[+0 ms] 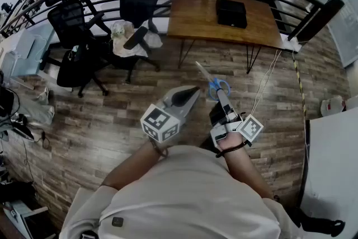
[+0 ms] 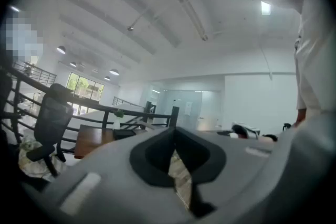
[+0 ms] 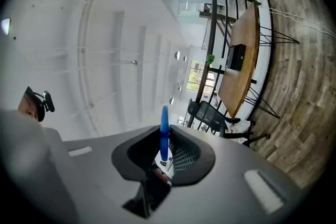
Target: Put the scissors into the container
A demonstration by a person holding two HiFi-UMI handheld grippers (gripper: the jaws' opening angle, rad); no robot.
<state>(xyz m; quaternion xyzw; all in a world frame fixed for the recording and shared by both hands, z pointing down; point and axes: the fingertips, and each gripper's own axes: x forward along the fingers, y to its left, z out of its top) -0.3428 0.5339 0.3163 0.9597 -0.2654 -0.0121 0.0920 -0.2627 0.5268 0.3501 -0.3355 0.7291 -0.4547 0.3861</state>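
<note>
Right gripper (image 3: 164, 157): jaws nearly closed, clamped on blue handle of scissors (image 3: 164, 131); handle loop sticks out past pads. In head view, blades point forward and slightly left; scissors held in air above wood floor (image 1: 112, 115), short of desk (image 1: 196, 19). Left gripper (image 2: 174, 160): jaws together, nothing between them, thin slit lower down showing floor. Both grippers side by side before person's chest, not touching.
</note>
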